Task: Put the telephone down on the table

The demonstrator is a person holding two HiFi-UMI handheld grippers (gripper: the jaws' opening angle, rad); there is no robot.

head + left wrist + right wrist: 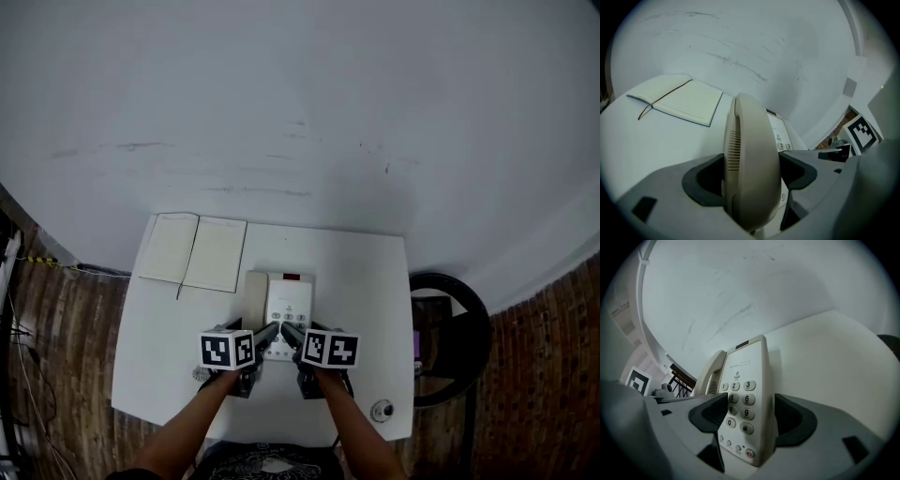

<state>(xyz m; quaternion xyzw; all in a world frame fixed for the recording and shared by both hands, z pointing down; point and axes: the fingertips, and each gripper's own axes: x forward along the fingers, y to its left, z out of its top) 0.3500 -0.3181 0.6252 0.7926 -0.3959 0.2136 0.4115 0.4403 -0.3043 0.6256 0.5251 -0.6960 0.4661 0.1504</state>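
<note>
forearms [187,427] of the person reach up from the bottom edge of the head view, each ending in a grey plastic gripper with a black-and-white marker cube. the left gripper [752,174] has its dark pads closed on the smooth, rounded cream handset [750,140], whose slotted earpiece shows by the left pad. the right gripper [749,416] holds its jaws wide apart around the keypad side of the cream plastic desk telephone [286,300], without clamping it. the telephone lies flat on the white rectangular table [366,281], about midway between the side edges and nearer the front edge, with the handset along its left side. right of the telephone the smooth tabletop runs open to its edge, with only a small round object [382,410] near the front corner. beyond and left of the telephone an open lined notebook [195,251] lies by the far left corner. a black round seat [480,328] stands off the table, right of the telephone.
</note>
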